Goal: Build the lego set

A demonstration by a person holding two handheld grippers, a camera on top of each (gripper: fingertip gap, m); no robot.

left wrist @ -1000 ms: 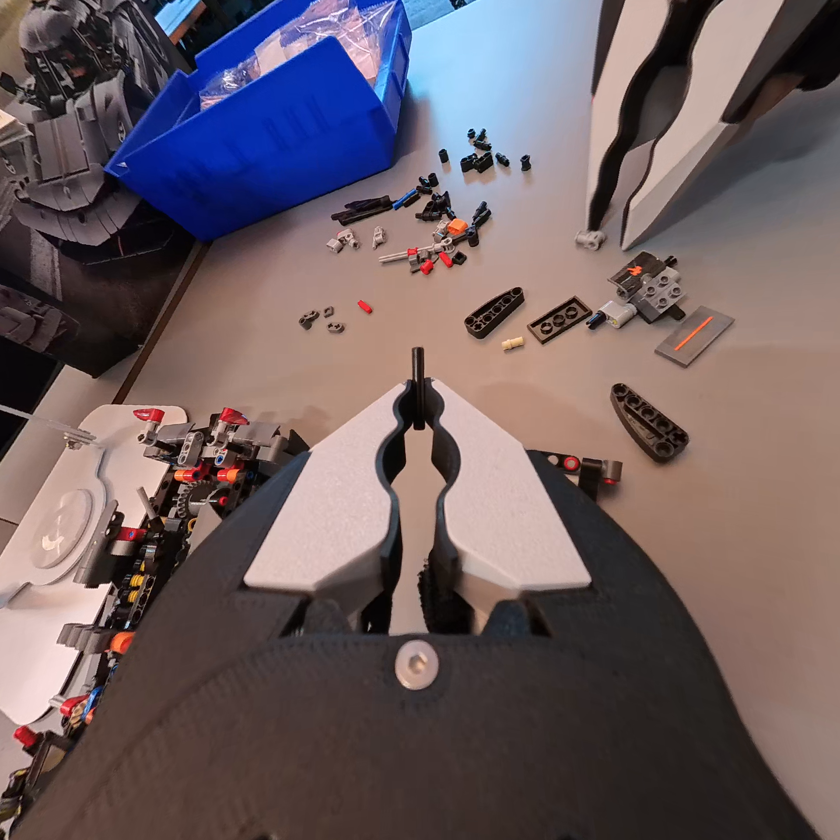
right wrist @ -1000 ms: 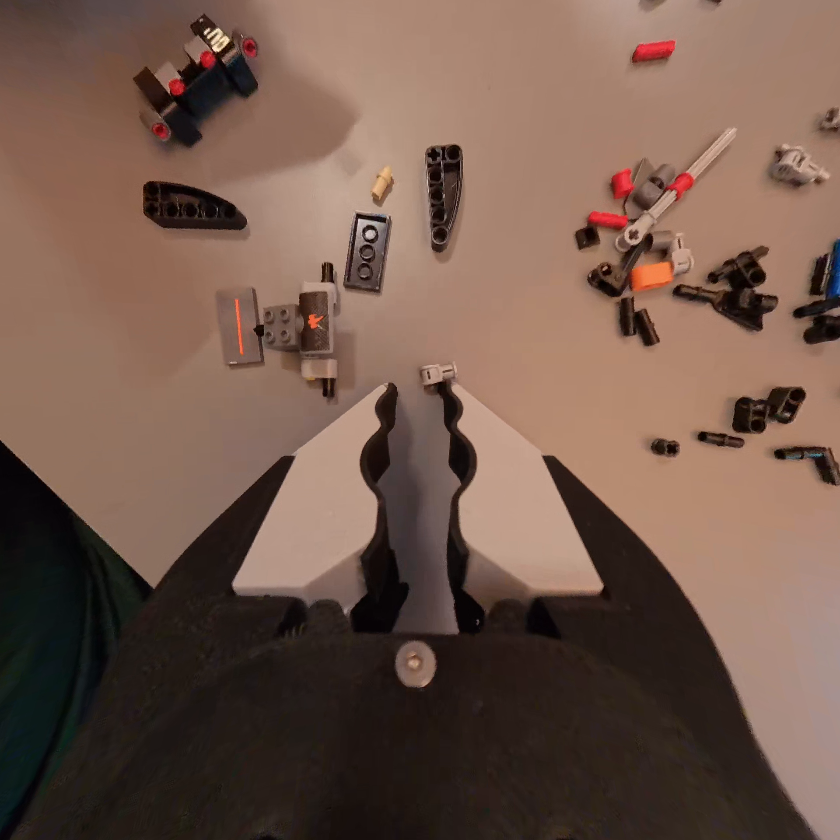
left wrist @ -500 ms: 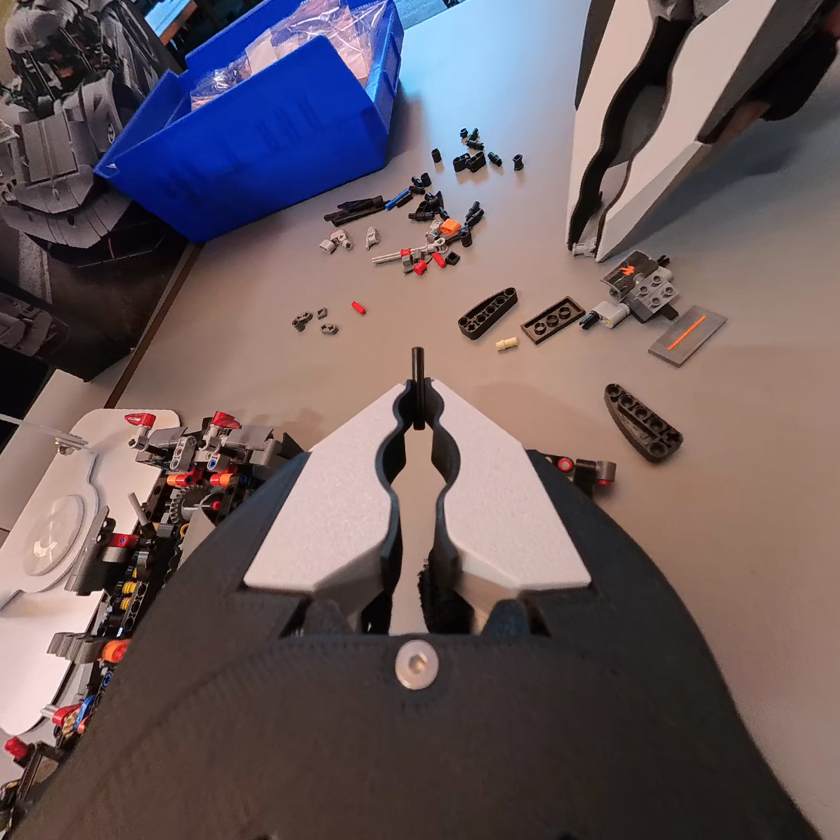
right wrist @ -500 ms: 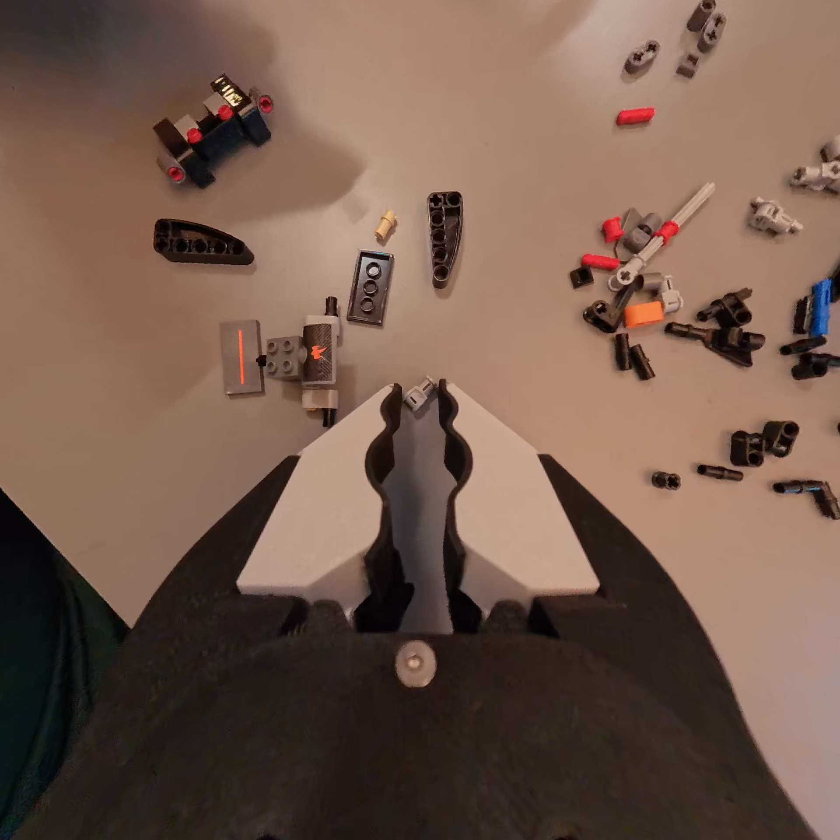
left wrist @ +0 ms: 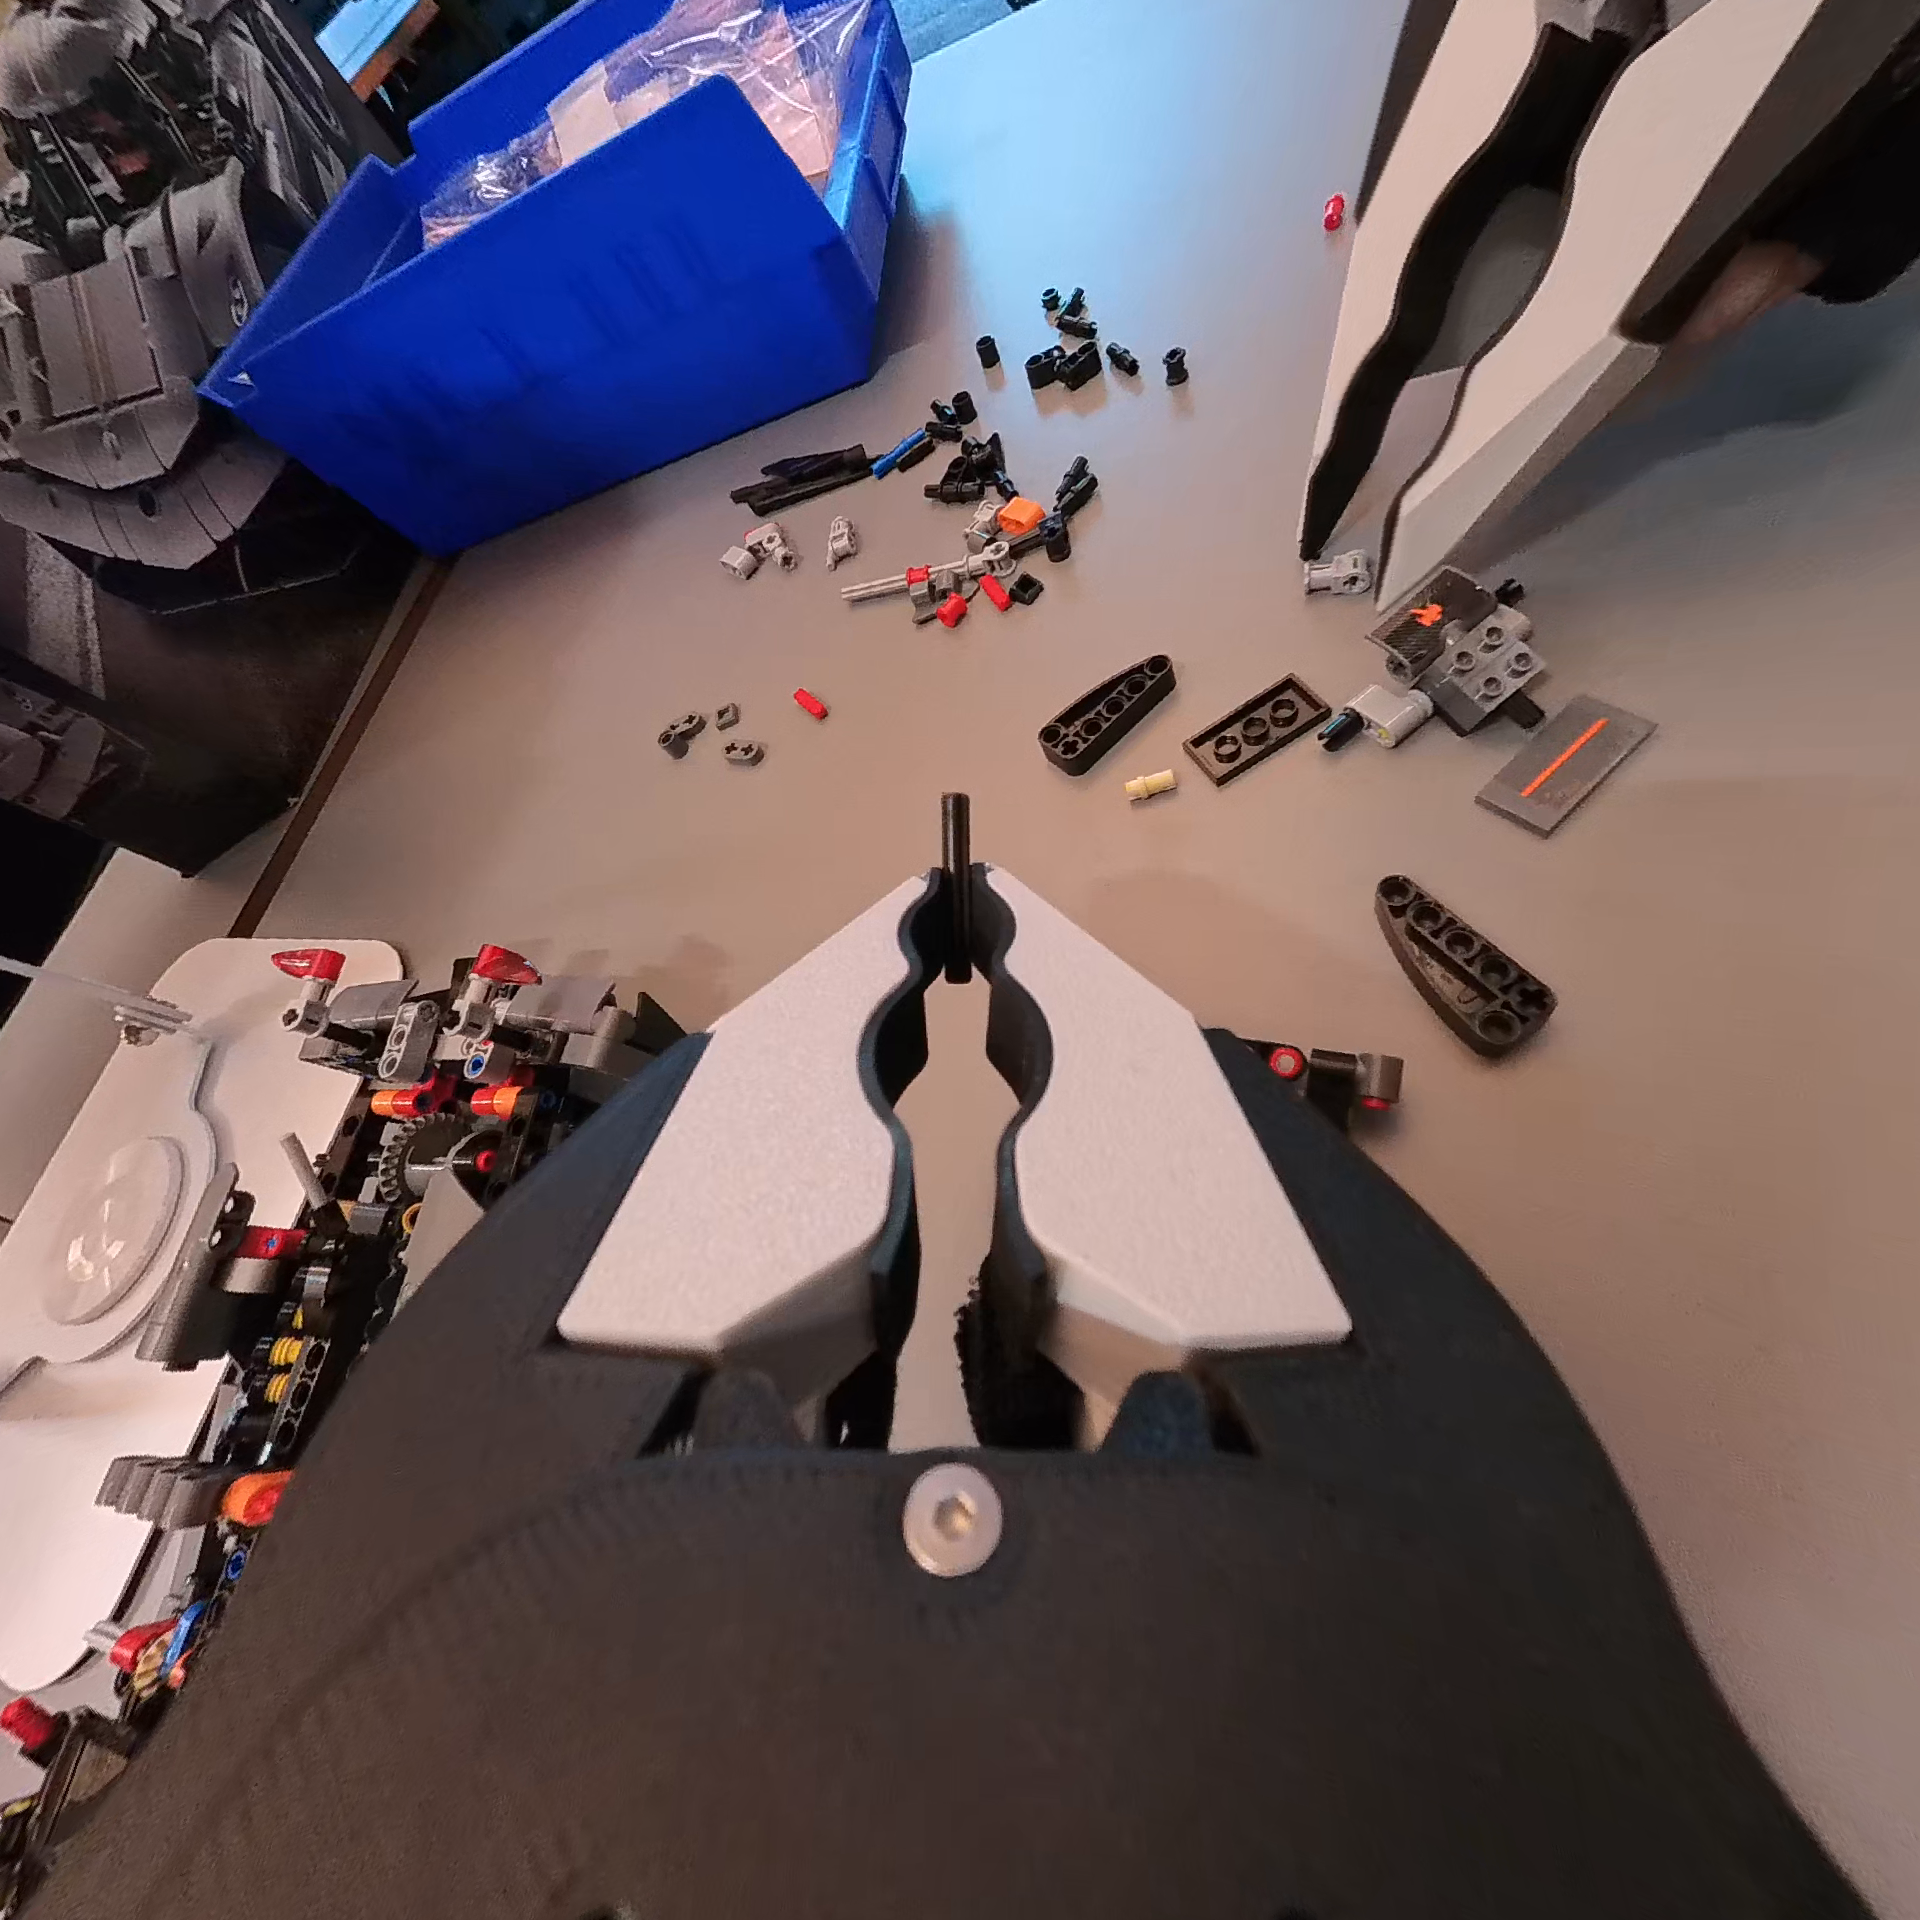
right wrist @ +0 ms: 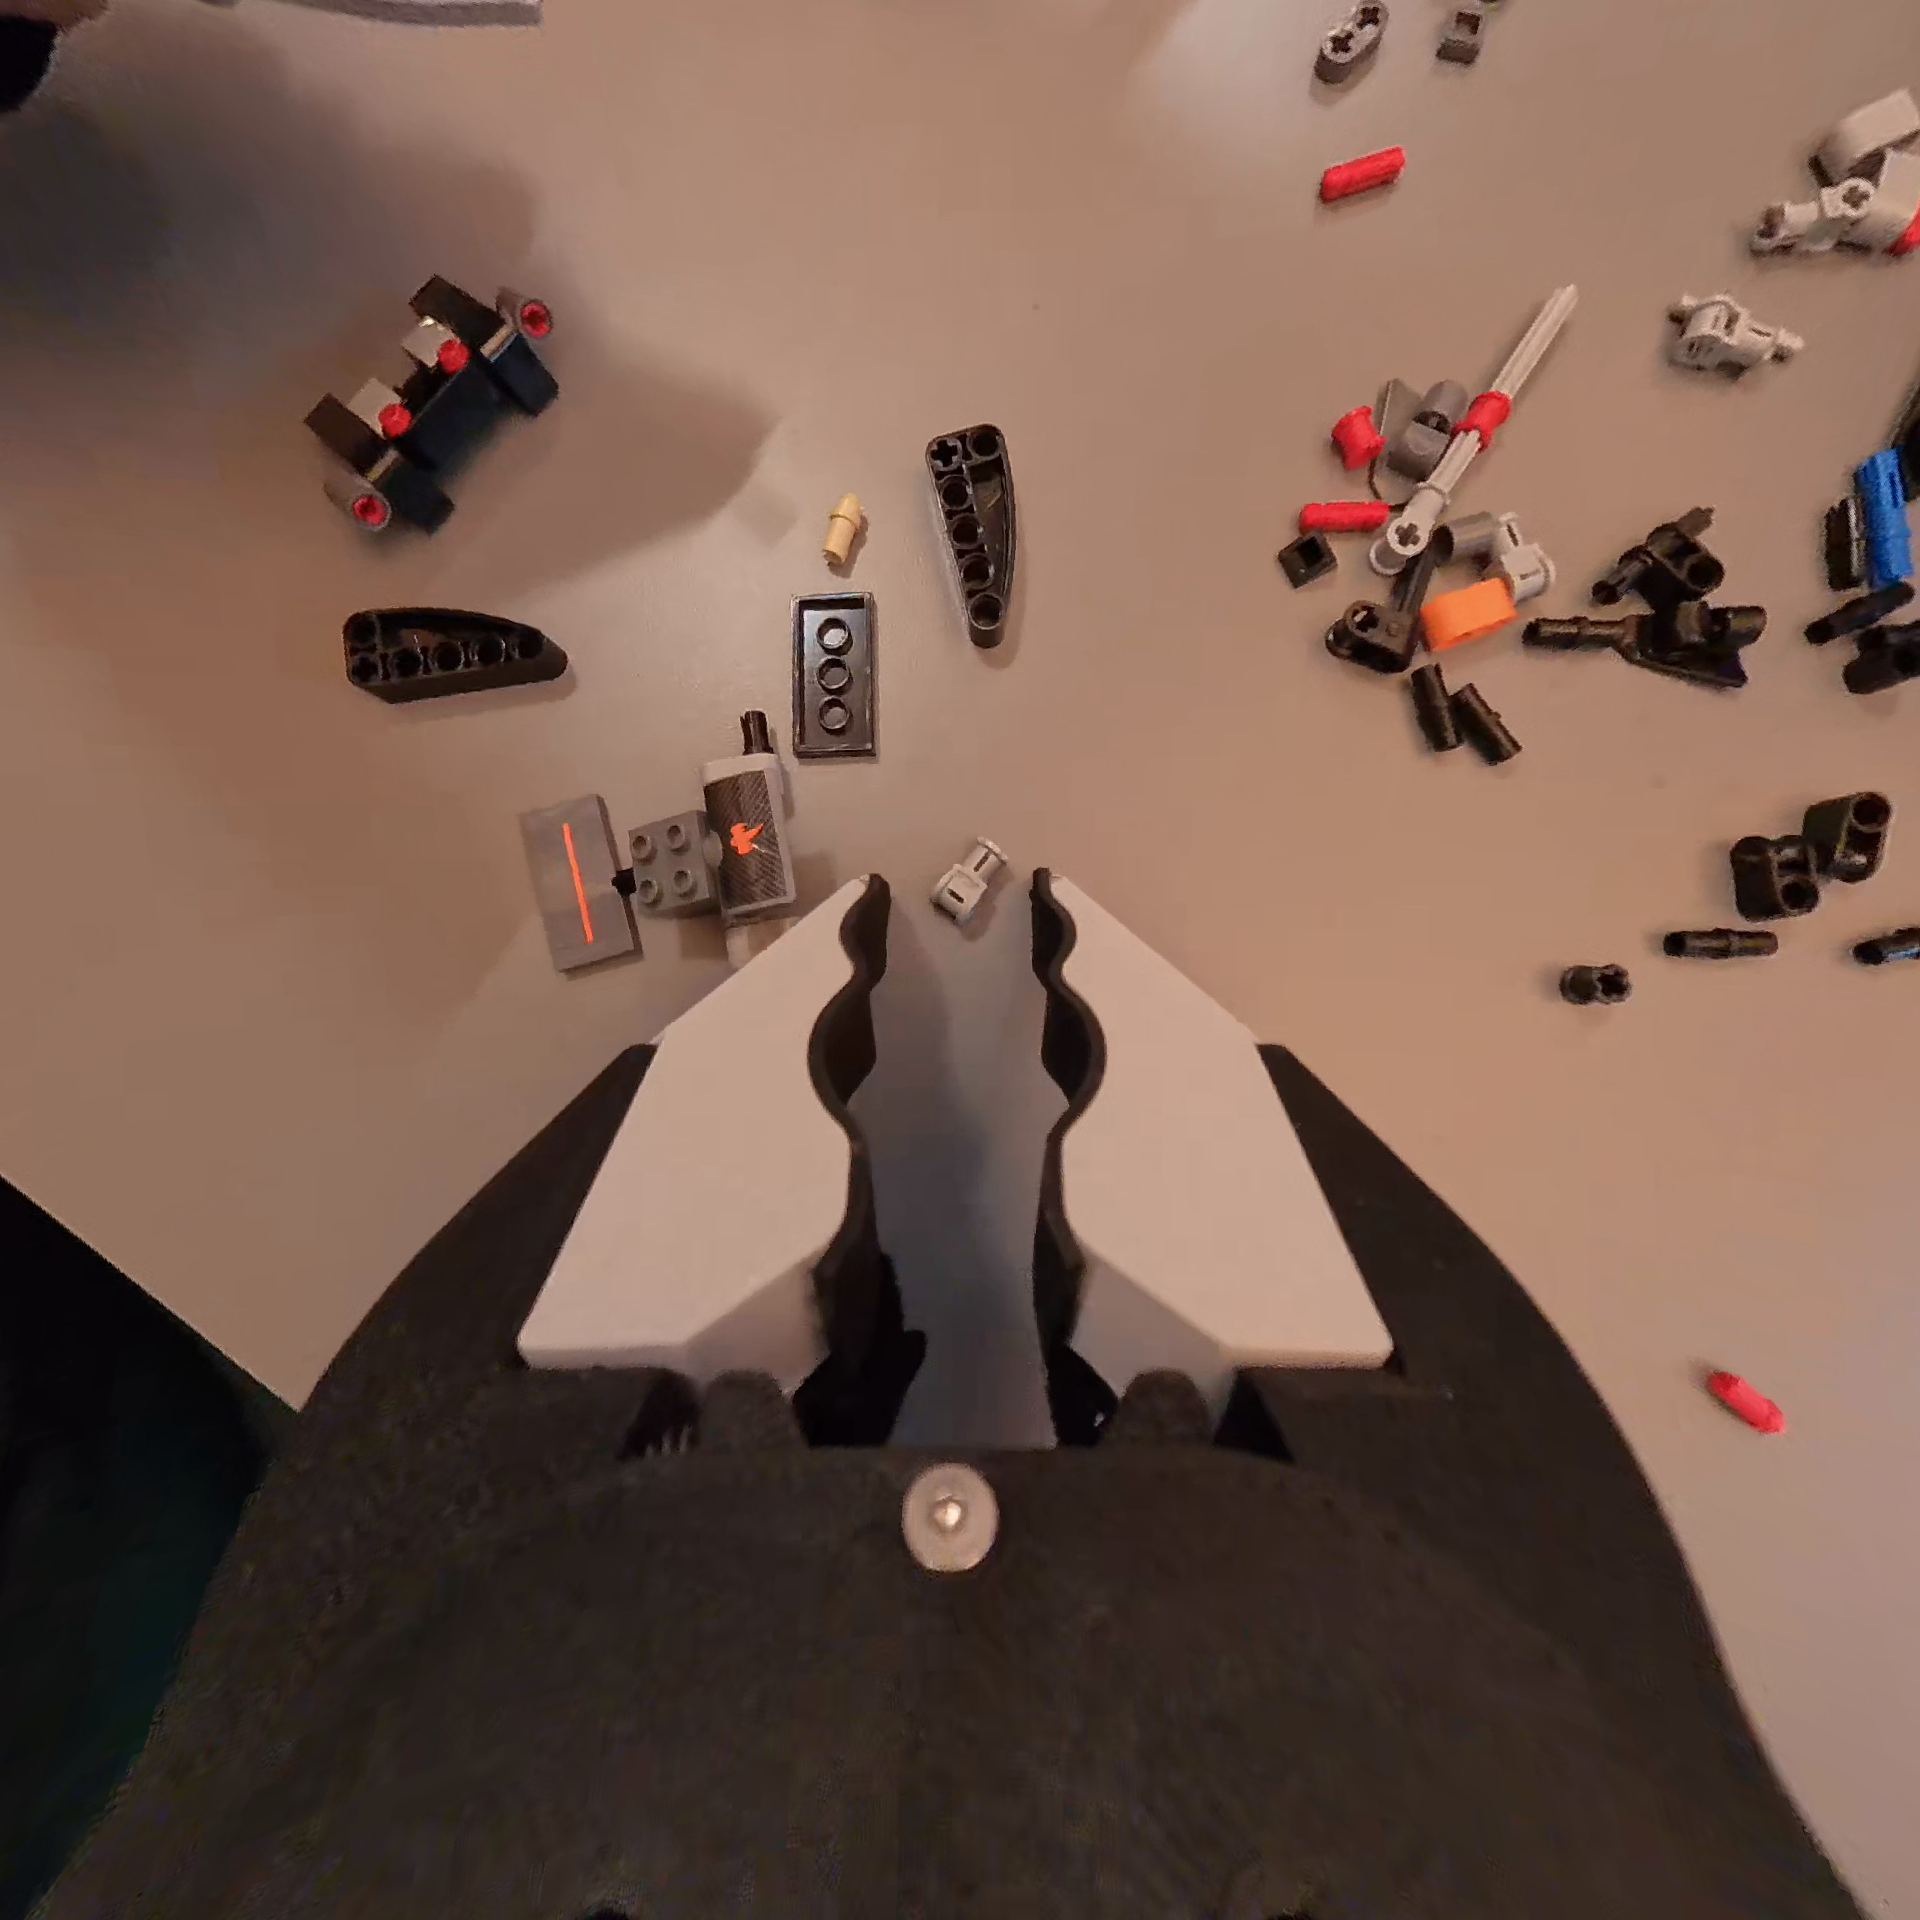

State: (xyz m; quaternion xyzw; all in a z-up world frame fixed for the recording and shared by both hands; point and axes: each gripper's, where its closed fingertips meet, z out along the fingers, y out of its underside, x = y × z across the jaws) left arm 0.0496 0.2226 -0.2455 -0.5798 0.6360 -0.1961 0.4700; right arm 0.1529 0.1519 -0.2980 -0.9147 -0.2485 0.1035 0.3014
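While its jaws pinch a black axle point(left wrist: 955, 873) upright, the left gripper point(left wrist: 956, 883) hovers above the counter point(left wrist: 1714, 1195). Spread wide, the right gripper point(right wrist: 958, 883) straddles a small grey connector point(right wrist: 967, 881) lying there, just beside a grey-and-black subassembly point(right wrist: 717, 852); loose pieces scatter beyond.

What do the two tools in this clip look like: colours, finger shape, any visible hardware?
Both match. The left tool and right tool each have a black, textured, wide body with a silver screw at its centre. Two pale grey wedge-shaped fingers taper to points, with wavy black pads along their inner edges. No cables or markings show.
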